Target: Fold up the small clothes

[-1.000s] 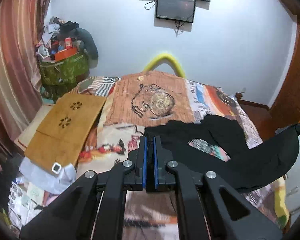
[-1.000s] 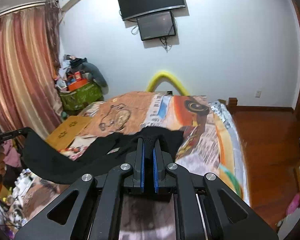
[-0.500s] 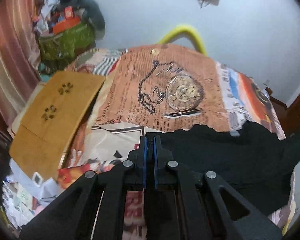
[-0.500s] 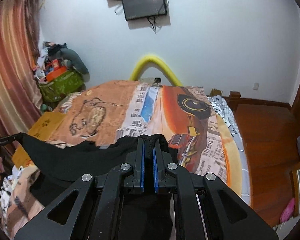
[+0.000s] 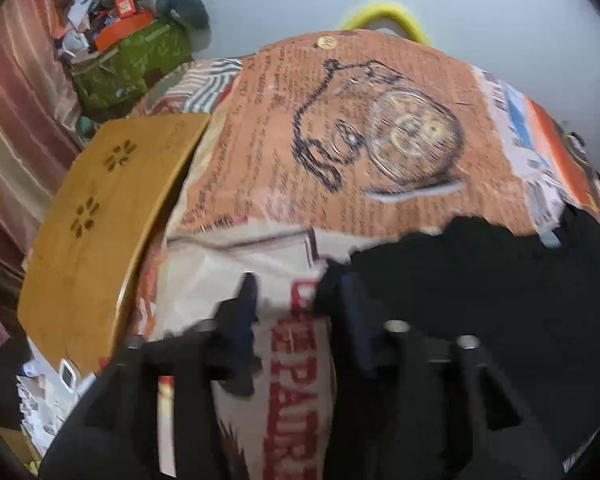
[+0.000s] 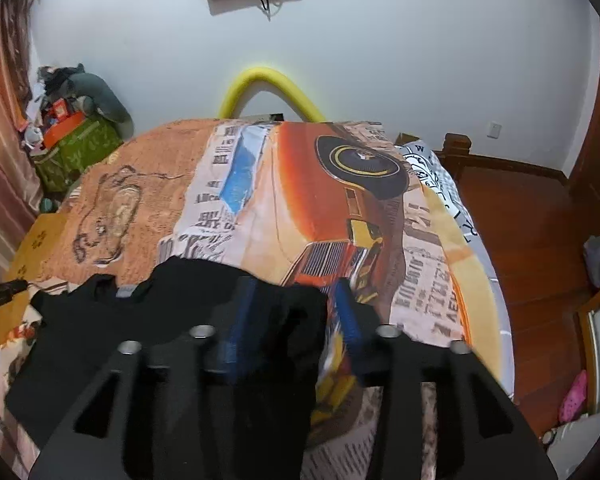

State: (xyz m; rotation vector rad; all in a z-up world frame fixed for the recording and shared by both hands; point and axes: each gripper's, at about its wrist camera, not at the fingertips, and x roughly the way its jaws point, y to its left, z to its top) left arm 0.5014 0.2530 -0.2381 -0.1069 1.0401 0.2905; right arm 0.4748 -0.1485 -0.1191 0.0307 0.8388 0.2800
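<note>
**Both claws opening over a black garment on the bed**

The left gripper tilts steeply down toward the bedspread, its jaws opening and about half apart; a corner of the black garment touches the right-hand finger at 3 o'clock, with printed cloth showing in the gap. The right gripper also slants down, jaws opening to a similar width; the garment's edge lies between them against the left-hand finger, the pads not pressing it. The garment is spread flat on the bed. At 10 o'clock from the left claw lies a wooden board; at 11 o'clock a green bin is heaped with clothes and boxes.
</note>
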